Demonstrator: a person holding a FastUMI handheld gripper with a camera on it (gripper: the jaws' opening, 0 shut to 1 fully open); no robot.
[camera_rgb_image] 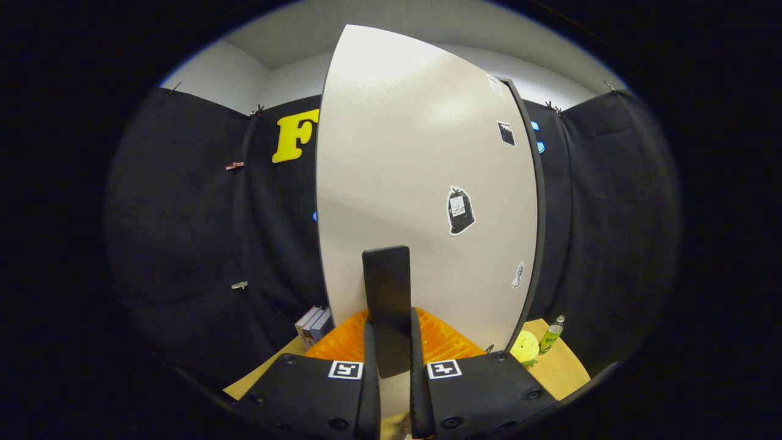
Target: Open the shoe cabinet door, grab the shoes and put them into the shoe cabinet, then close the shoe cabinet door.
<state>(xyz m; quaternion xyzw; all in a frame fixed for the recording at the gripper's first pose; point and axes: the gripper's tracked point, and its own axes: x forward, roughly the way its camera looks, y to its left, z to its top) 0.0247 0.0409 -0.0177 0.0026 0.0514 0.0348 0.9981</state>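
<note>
Seen from the camera riding on the gripper (391, 360), a tall pale shoe cabinet door (421, 183) stands straight ahead. A flat black handle (386, 293) sticks up from the lower part of the door, and the gripper's two fingers are closed almost together on either side of it, each one pressing against a side of the handle. On the door, up and to the right of the handle, is a black bag-shaped sticker (460, 211); further right of the handle, near the door's dark right edge, is a small pale sticker (518, 275), and high above that a small black square sticker (506, 133). Just behind the fingers, at the foot of the door on both sides of the handle, lies a ribbed orange surface (449, 342). Left of the handle, low beside the door's left edge, a few small boxes (314, 324) stand on a wooden table (565, 370). Right of the handle, past the door's right edge, a round yellow-green toy (525, 347) sits on the table with a small green bottle (551, 335) upright just beside it.
</note>
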